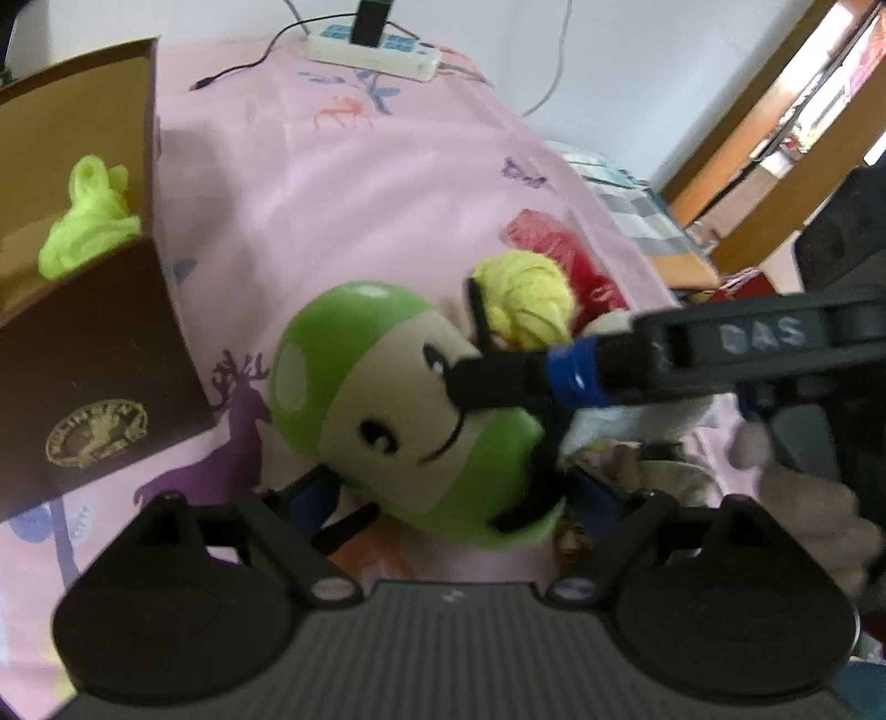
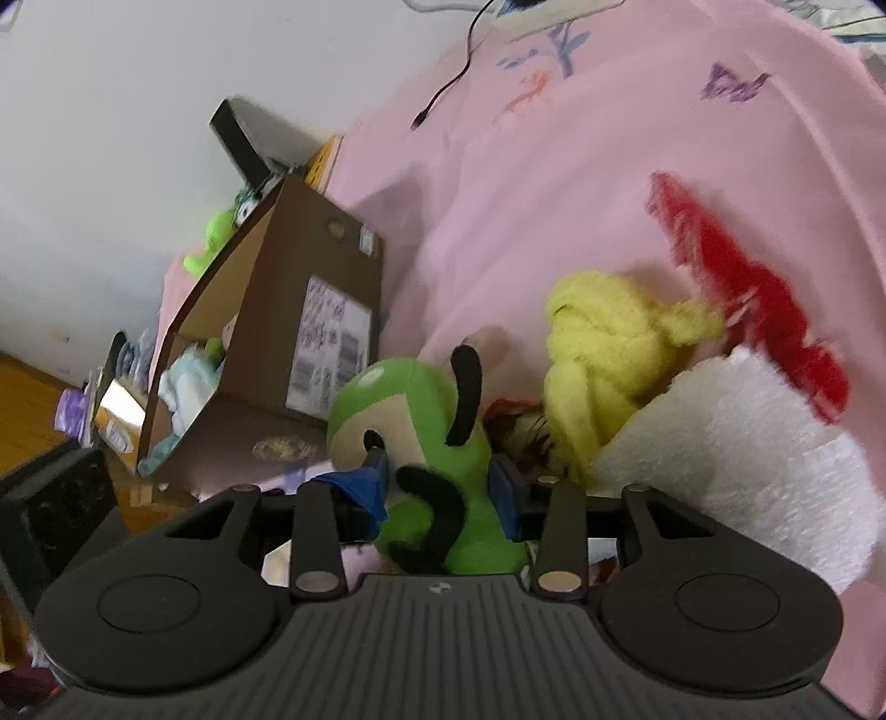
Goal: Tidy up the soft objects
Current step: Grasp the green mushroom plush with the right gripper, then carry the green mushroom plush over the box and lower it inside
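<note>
A green mushroom plush toy [image 1: 398, 410] with a cream face lies on the pink bed sheet [image 1: 354, 183]. My left gripper [image 1: 448, 487] has its fingers on both sides of the toy's lower body. My right gripper [image 2: 437, 482] also closes on the same toy [image 2: 421, 421]; its arm crosses the left wrist view [image 1: 554, 376] over the toy's face. A yellow knotted cloth [image 1: 526, 299] [image 2: 603, 360], a red cloth [image 1: 559, 249] [image 2: 742, 288] and a white fluffy cloth [image 2: 736, 454] lie beside the toy. A brown cardboard box [image 1: 94, 310] [image 2: 288, 332] holds a neon green cloth [image 1: 88, 221].
A white power strip [image 1: 376, 50] with cables lies at the far end of the bed. A black cable end [image 2: 437, 99] rests on the sheet. The box stands on the bed's left side. Wooden furniture [image 1: 775, 138] is at the right, beyond the bed edge.
</note>
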`<move>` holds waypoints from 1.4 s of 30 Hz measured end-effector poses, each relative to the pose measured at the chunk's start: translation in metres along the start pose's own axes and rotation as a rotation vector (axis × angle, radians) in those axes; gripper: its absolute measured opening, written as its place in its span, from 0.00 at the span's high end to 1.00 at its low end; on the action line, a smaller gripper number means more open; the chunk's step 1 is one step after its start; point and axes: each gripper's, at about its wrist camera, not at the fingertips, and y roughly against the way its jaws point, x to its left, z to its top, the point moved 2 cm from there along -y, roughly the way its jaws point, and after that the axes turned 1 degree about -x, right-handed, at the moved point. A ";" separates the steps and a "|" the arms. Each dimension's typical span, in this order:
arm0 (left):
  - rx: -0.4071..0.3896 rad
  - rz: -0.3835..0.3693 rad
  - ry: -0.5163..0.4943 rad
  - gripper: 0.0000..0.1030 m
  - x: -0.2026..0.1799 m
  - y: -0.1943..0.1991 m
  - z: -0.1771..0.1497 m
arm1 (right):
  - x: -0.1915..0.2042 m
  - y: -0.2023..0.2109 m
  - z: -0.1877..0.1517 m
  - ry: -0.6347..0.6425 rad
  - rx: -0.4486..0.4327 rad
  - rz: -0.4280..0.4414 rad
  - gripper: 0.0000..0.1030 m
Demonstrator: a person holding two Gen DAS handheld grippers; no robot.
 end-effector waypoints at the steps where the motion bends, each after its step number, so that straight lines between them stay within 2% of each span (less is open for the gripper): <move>1: 0.001 0.002 0.009 0.12 0.001 -0.002 -0.001 | 0.006 -0.001 -0.002 0.033 -0.006 -0.014 0.75; 5: -0.004 -0.007 0.023 0.15 0.003 0.000 -0.003 | 0.022 -0.001 -0.010 0.131 -0.026 -0.059 0.74; 8: -0.003 -0.013 0.021 0.17 0.004 0.002 -0.005 | 0.025 0.002 -0.011 0.144 -0.013 -0.057 0.74; 13: -0.042 0.038 -0.071 0.19 -0.011 0.012 -0.007 | 0.037 0.006 -0.019 0.202 0.038 -0.036 0.75; 17: -0.079 0.087 -0.189 0.19 -0.028 0.022 -0.007 | 0.041 0.012 -0.025 0.186 0.006 -0.040 0.74; 20: -0.083 0.090 -0.195 0.19 -0.029 0.025 -0.008 | 0.043 0.015 -0.026 0.167 -0.011 -0.031 0.75; 26: -0.165 0.093 -0.218 0.19 -0.036 0.053 -0.004 | 0.067 0.038 -0.026 0.208 -0.106 -0.008 0.75; 33: -0.292 0.069 -0.245 0.19 -0.027 0.106 0.023 | 0.106 0.052 -0.005 0.242 -0.227 0.047 0.75; 37: -0.331 0.058 -0.247 0.19 -0.006 0.134 0.045 | 0.137 0.047 0.012 0.281 -0.283 0.058 0.75; 42: -0.366 0.074 -0.242 0.19 0.029 0.160 0.073 | 0.165 0.030 0.035 0.277 -0.305 0.087 0.75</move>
